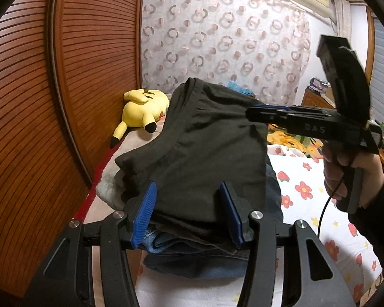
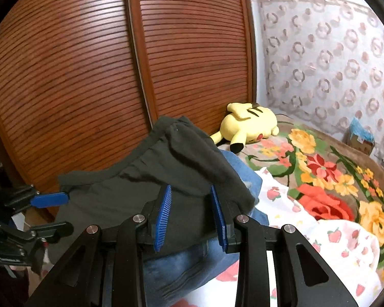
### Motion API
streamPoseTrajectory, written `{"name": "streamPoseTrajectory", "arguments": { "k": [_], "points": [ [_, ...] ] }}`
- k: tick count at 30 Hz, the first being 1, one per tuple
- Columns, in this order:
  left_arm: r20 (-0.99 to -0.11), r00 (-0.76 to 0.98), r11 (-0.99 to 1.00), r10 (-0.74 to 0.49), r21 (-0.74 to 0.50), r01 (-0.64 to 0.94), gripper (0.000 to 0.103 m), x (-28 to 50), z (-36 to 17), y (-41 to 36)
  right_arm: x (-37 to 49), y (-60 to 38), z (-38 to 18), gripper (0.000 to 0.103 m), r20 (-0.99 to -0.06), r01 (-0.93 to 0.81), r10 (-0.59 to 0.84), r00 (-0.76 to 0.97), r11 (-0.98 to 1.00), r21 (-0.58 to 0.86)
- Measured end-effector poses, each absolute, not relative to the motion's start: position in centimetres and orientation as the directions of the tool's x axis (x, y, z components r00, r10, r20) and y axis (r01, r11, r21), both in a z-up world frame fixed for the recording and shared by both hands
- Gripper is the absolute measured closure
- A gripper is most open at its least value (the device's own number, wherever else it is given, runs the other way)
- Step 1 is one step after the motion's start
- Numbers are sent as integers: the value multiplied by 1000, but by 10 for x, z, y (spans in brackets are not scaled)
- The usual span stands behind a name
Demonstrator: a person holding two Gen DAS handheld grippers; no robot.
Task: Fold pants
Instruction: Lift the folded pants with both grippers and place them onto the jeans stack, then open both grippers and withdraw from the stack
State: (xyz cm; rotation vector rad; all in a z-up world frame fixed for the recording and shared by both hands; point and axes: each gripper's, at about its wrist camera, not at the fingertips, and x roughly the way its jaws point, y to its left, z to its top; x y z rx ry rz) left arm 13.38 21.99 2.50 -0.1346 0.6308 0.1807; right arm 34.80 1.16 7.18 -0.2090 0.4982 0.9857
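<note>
1. Evidently the dark pants (image 1: 204, 148) sit folded on top of a pile of blue jeans (image 1: 192, 253) on the bed (image 1: 320, 204), near the wooden closet doors (image 1: 76, 76); stacking them there keeps the folded clothes together.
2. Both grippers have let go: the left gripper (image 1: 190, 212) has its jaws spread wide on either side of the near edge of the pants, gripping nothing.
3. Likewise the right gripper (image 2: 190, 220) straddles the cloth with jaws released, likely to leave the fold undisturbed.
4. My reading is that the fold is nearly or fully done, as the pants lie compact, waistband at the far end.
5. A yellow plush (image 2: 248, 125) lies farther off, well apart from the pile.
</note>
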Motion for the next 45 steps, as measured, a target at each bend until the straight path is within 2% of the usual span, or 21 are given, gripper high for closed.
{"name": "streamPoseTrajectory", "arguments": {
  "k": [1,5,9,19,20,22,25,38,45],
  "points": [
    [-593,796,977,121,-72,-202,45,134,26,218,343,8,70,71,-489,-836,744,456,547,53],
    [-571,813,982,111,-65,-179,22,127,34,209,324,-4,69,71,-482,-830,741,468,555,47],
    [-557,822,981,118,-62,-183,16,122,41,203,306,-17,70,70,-473,-822,738,482,567,47],
    [-520,850,992,81,-44,-121,15,108,56,176,260,-56,71,69,-449,-780,706,547,625,32],
    [-517,853,994,70,-41,-106,15,108,58,170,253,-62,72,67,-444,-774,702,556,633,32],
    [-512,857,995,59,-40,-92,15,106,60,164,240,-74,73,56,-433,-756,692,577,654,38],
    [-502,864,997,38,-40,-67,15,104,63,152,222,-87,75,52,-422,-734,678,603,678,41],
    [-517,856,1000,19,1,-22,15,98,56,102,150,-132,71,48,-409,-610,569,713,792,39],
    [-534,844,999,-40,-21,34,15,94,49,74,105,-154,71,48,-392,-535,513,763,843,62]
  ]
}}
